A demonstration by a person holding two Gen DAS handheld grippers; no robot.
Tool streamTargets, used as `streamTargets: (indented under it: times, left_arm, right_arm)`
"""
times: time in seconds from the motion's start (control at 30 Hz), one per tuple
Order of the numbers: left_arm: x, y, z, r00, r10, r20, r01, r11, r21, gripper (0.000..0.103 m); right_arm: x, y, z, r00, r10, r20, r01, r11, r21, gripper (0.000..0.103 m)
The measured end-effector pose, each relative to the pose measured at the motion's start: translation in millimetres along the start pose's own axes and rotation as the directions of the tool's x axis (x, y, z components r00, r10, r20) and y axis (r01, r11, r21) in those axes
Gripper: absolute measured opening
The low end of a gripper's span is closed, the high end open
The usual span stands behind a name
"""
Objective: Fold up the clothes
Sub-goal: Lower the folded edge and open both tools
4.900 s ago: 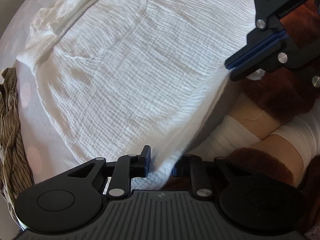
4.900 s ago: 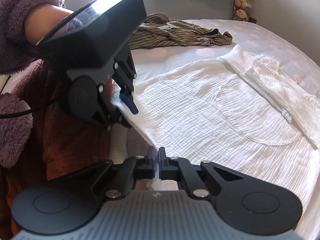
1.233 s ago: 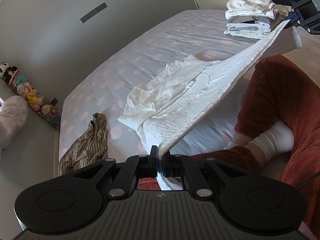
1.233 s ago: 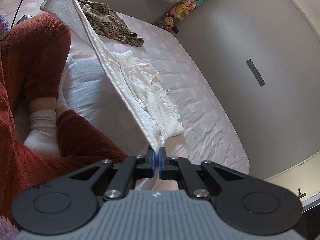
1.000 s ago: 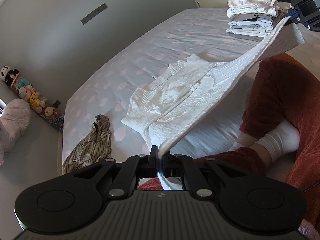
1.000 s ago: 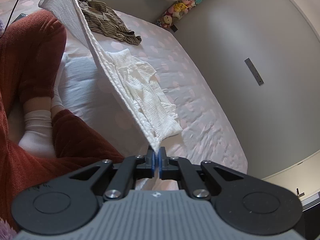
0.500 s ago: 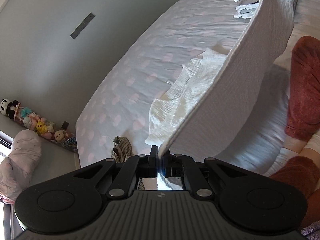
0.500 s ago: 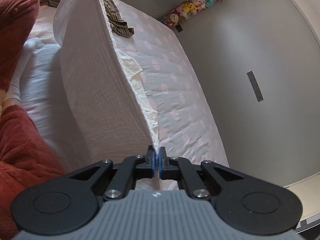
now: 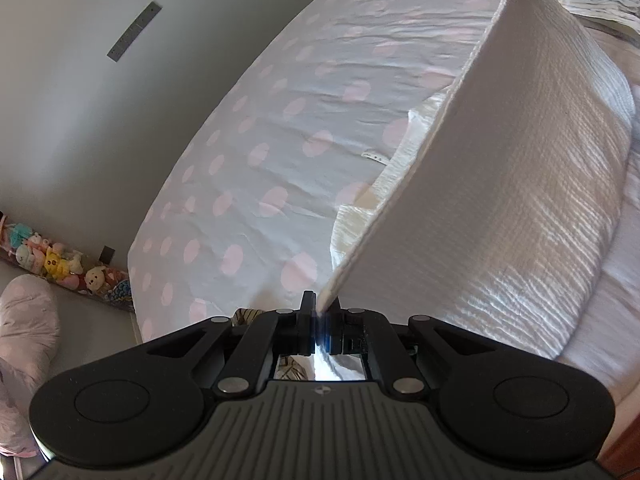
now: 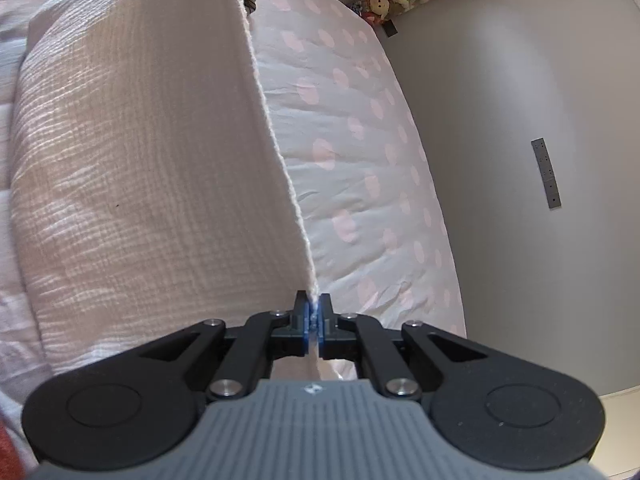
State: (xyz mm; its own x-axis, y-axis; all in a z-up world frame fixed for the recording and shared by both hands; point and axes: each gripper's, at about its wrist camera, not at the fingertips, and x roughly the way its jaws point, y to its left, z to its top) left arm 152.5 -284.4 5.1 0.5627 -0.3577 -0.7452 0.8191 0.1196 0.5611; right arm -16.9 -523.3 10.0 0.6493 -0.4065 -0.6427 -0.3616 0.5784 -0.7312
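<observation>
Left hand-held gripper (image 9: 320, 312): black linkage arms, silver screws, two round discs, ribbed dark-grey housing. Right hand-held gripper (image 10: 314, 314): same build, blue pads, lighter grey housing. Rust-red clothing, probably, at the frame corners.

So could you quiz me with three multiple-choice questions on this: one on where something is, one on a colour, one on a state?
1. Where are the plush toys?
A. on the bed
B. on the floor along the wall
C. on a shelf

2. What colour are the bedsheet spots?
A. pink
B. blue
C. green

3. How is the white garment held?
A. lying loose
B. by one gripper
C. clamped by the left gripper and right gripper

B: they line the wall's foot.
A: pale pink spots.
C: both jaws pinch its edge.
</observation>
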Motion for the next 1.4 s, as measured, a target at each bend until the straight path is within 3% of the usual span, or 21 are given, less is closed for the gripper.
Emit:
streamTargets:
  times: [0.23,0.4,0.53,0.73,0.87,0.93,1.03,1.2,1.4]
  left_arm:
    - [116.5,20.0,18.8,0.995,-0.082,-0.055,0.078,0.995,-0.057,0.002]
    - [194.6,26.3,11.9,0.986,-0.134,-0.103,0.121,0.985,-0.119,0.002]
    - [237.7,22.1,3.9,0.982,-0.148,-0.120,0.130,0.981,-0.145,0.002]
    - [270.4,17.3,-7.2,0.982,-0.158,-0.105,0.136,0.972,-0.189,0.002]
    - [265.0,14.1,-9.8,0.986,-0.142,-0.085,0.118,0.965,-0.233,0.006]
    - [261.9,22.2,-11.5,0.990,-0.113,-0.079,0.089,0.961,-0.262,0.017]
    - [249.1,40.7,-18.3,0.993,-0.080,-0.082,0.048,0.940,-0.337,0.018]
    - [214.6,62.0,-31.1,0.995,-0.062,-0.077,0.022,0.896,-0.443,0.018]
    - [168.4,52.4,-61.0,0.992,-0.096,-0.079,0.041,0.850,-0.526,0.018]
  right_arm:
    - [129.4,-19.9,12.9,0.997,0.067,-0.030,-0.065,0.994,0.086,0.004]
    - [206.7,-8.3,14.4,0.991,0.130,-0.037,-0.124,0.983,0.134,0.004]
    - [241.8,12.6,14.1,0.988,0.150,-0.038,-0.143,0.980,0.139,0.004]
    - [267.8,20.9,1.2,0.988,0.155,-0.017,-0.148,0.966,0.211,0.005]
    - [276.7,12.2,-4.4,0.987,0.162,-0.002,-0.154,0.941,0.302,0.009]
    - [275.4,2.8,-8.9,0.988,0.155,-0.006,-0.142,0.920,0.364,0.028]
    - [270.0,-15.6,-19.3,0.989,0.143,-0.026,-0.115,0.882,0.457,0.035]
    - [239.6,-38.2,-46.0,0.986,0.164,-0.024,-0.112,0.765,0.635,0.035]
    - [183.3,-15.7,-79.4,0.977,0.211,0.016,-0.145,0.614,0.775,0.037]
